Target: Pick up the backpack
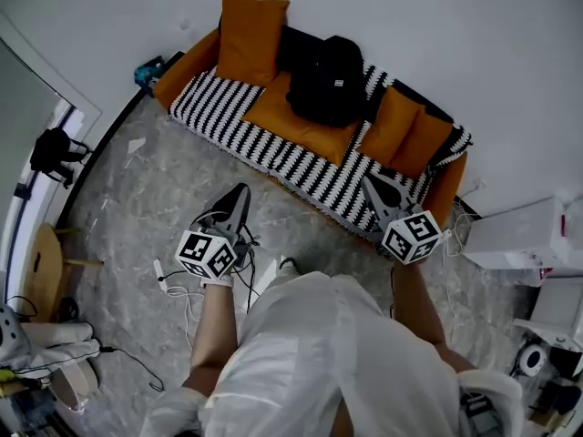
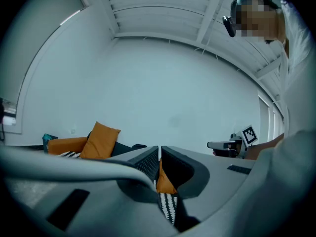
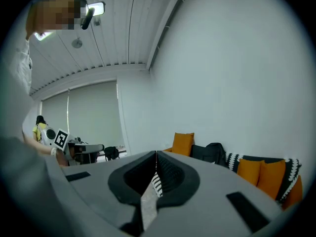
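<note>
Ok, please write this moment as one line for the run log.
stage: before grasp | backpack: on sofa, not yet held | left gripper: shut, empty | right gripper: shut, empty

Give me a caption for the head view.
Person faces a sofa, left tongs and right tongs shut and empty; black backpack lies among orange cushions.

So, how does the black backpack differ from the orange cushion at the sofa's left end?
The backpack is black, the cushion orange. The backpack looks lumpy; the cushion is flat and rectangular. The backpack sits near the middle, the cushion at the left end. Both rest on the sofa.
</note>
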Tool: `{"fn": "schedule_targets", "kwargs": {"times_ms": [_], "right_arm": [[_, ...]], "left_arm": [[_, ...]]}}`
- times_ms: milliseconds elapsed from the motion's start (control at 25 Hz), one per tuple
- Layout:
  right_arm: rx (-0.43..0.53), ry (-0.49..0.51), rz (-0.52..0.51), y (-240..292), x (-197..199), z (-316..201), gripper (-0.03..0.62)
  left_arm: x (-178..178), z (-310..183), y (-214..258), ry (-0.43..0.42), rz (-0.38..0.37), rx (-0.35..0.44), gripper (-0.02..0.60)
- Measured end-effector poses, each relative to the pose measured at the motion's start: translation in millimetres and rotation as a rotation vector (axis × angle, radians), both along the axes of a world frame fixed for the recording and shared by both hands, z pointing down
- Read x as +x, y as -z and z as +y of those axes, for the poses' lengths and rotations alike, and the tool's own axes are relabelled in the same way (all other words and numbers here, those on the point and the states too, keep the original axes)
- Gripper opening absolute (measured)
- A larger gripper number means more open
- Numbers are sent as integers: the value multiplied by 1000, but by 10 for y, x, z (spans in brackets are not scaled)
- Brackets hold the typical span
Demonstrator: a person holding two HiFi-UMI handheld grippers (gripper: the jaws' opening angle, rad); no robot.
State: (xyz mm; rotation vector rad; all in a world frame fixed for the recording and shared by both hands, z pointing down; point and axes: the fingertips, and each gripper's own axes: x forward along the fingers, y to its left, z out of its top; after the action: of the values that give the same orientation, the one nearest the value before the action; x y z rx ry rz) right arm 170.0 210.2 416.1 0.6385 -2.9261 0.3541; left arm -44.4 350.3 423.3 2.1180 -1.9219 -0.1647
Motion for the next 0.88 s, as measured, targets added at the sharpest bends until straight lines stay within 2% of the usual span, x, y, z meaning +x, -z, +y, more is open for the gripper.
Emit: {"fn": "schedule_targets", "kwargs": {"times_ms": [240, 440, 680, 880], "right_arm": [[3, 3, 18, -50, -415, 94, 18], [-23, -20, 52, -211, -447, -82, 18], [-41, -28, 55, -383, -594, -702, 18], [-44, -21, 49, -428, -839, -1418, 18]], "left_arm": [[-477, 82, -80, 7, 24, 4, 37], [-560, -77, -225, -12, 47, -12, 37], [-620, -670, -320, -47, 51, -37, 37], [-713, -1421, -358, -93, 89, -52, 38]]}}
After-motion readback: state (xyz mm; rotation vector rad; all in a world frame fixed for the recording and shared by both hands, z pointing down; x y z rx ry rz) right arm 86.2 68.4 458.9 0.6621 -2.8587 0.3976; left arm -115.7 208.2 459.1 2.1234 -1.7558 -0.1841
